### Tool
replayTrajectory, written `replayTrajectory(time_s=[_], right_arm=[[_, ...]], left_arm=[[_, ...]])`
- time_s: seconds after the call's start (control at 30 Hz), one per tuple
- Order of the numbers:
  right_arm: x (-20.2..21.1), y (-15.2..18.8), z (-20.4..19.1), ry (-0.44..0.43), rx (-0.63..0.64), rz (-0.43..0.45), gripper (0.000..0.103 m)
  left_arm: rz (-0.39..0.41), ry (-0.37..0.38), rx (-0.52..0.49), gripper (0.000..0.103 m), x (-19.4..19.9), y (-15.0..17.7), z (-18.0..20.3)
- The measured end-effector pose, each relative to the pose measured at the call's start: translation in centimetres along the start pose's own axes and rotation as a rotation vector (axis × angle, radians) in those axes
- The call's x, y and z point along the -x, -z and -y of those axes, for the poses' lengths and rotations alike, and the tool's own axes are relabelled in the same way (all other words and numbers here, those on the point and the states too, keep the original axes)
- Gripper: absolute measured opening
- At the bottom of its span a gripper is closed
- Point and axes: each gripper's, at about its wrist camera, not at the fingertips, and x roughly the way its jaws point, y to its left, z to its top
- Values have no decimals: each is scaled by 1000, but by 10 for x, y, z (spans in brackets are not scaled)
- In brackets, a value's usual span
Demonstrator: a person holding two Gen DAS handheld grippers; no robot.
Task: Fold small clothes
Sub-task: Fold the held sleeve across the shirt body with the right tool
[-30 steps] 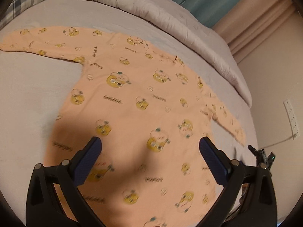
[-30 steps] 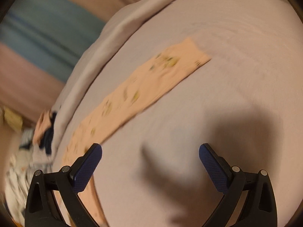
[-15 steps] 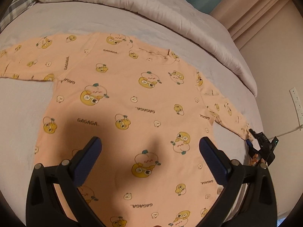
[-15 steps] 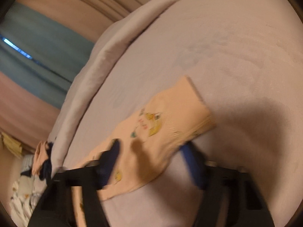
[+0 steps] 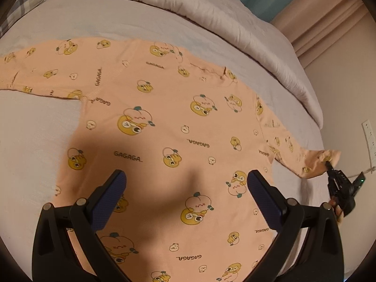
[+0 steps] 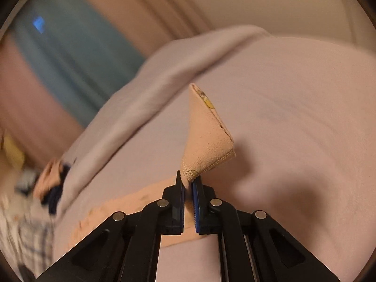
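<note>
Left wrist view showed the grey bed [image 5: 35,141] carrying the peach long-sleeved top [image 5: 164,122], spread flat. The left gripper [image 5: 186,197] hovered over its lower body, jaws released and empty. The right gripper [image 6: 189,181] had just clenched on the sleeve cuff [image 6: 206,141], raised off the bed.

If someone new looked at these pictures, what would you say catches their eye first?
A peach long-sleeved top printed with yellow cartoon faces lies spread flat across the grey bed. The right gripper has just closed on the cuff of its sleeve and holds it off the bed, while the left gripper hovers open above the shirt's body.
</note>
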Motion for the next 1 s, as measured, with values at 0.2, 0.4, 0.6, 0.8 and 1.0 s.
replayTrajectory(time_s=[0.2,0.4,0.6,0.8,1.0], right_arm=[[10,11,-108,-120,260,-23,8],[-8,47,-211,-177,497,-53,7],[-33,127,-289,-155,760,-72,7],[-70,216,-353,-124,972,-121,7],[-94,259,-370,-143,1060,-238,27]], left_arm=[[28,31,31,103,16,-5,-15],[79,31,71,103,44,-9,-46],[123,10,153,103,66,-10,-92],[154,-33,207,103,82,-9,-128],[153,-54,217,103,82,-10,-137]])
